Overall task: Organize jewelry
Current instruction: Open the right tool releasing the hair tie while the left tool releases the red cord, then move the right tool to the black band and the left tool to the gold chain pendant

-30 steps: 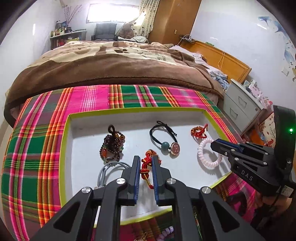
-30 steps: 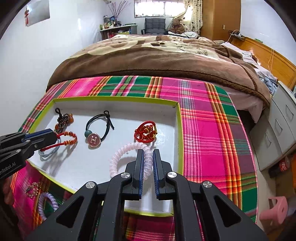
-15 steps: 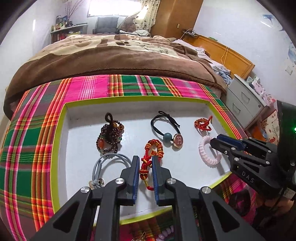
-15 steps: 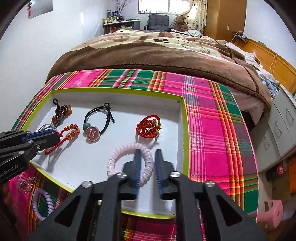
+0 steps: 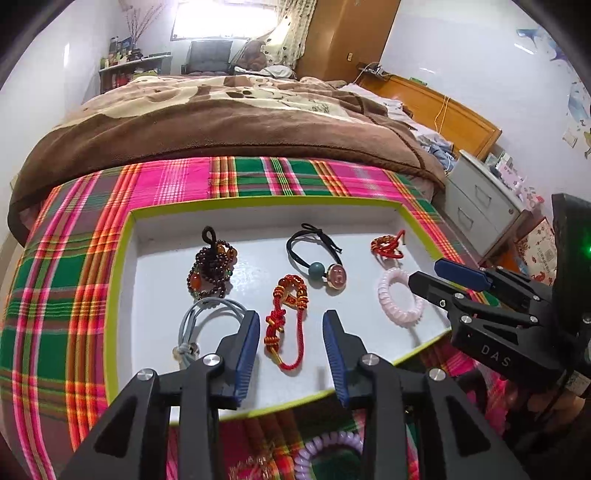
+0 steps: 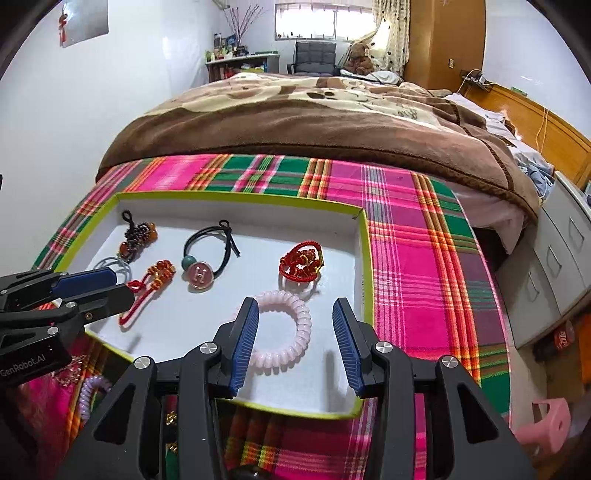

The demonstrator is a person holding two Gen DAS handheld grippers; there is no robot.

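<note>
We see a bedroom with white walls (image 6: 147,74) and a bright window (image 6: 314,20) at the far end, patterned curtains (image 6: 391,33) beside it. A brown fleece blanket (image 6: 314,122) covers the bed, whose orange wooden headboard (image 5: 443,110) stands at right, near a grey drawer cabinet (image 5: 476,199). A dark armchair (image 6: 316,55) sits beneath the window.
</note>
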